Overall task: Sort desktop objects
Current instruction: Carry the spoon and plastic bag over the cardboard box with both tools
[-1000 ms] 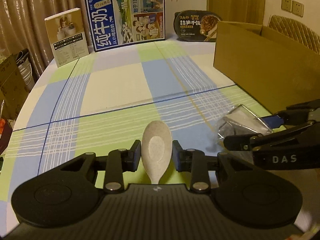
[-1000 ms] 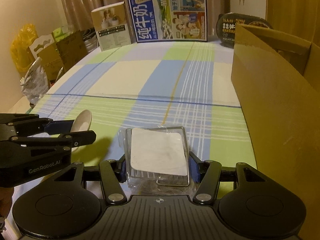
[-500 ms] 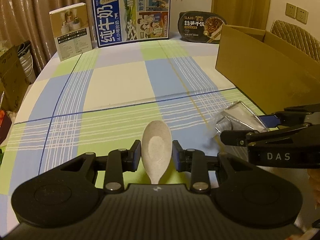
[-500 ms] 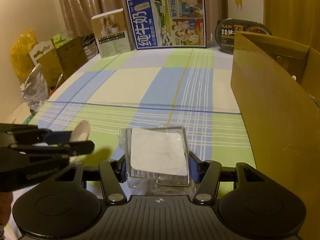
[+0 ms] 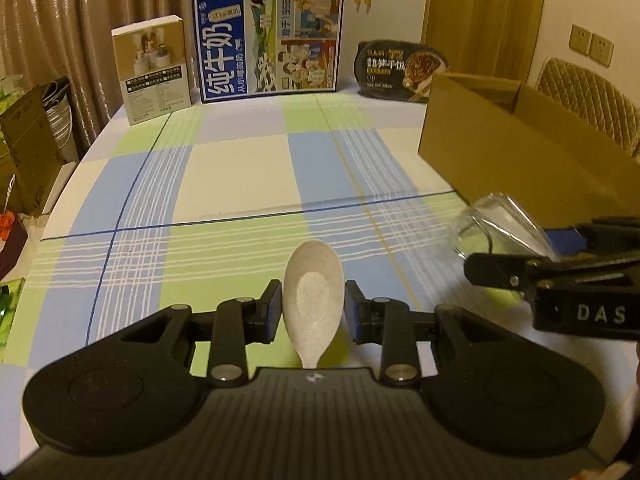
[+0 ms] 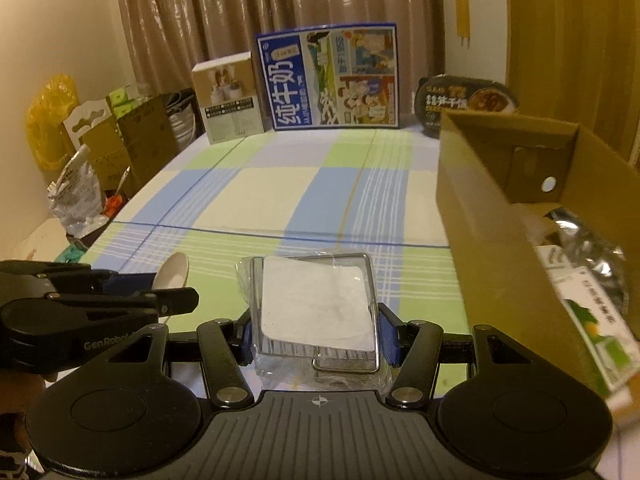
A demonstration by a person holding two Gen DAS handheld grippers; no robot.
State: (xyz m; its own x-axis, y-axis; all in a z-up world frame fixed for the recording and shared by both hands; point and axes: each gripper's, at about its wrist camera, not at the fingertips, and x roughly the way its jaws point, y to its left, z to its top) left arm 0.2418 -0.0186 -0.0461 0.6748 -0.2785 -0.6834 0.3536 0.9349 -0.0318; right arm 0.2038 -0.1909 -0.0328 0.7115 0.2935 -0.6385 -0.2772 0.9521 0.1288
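Observation:
A speckled white spoon point(image 5: 313, 292) stands bowl-up between the pads of my left gripper point(image 5: 312, 312), which is shut on it above the checked tablecloth. My right gripper point(image 6: 318, 334) is shut on a clear plastic packet point(image 6: 316, 304) holding a white pad and a metal wire frame. In the left wrist view the right gripper point(image 5: 560, 276) shows at the right with the packet point(image 5: 500, 220). In the right wrist view the left gripper point(image 6: 100, 304) shows at the left with the spoon point(image 6: 172, 272). An open cardboard box point(image 6: 480, 240) stands at the right, close beside the packet.
Inside the cardboard box point(image 5: 520, 152) lie a silver bag point(image 6: 584, 248) and a green-and-white pack point(image 6: 588, 320). At the table's far end stand a blue milk carton point(image 5: 268, 44), a small beige box point(image 5: 152, 68) and a dark meal tub point(image 5: 400, 70). Bags and boxes point(image 6: 92, 148) crowd the left.
Both grippers have risen with their loads. The right one now looks over the box wall, so the box's inside shows. The grips are unchanged.

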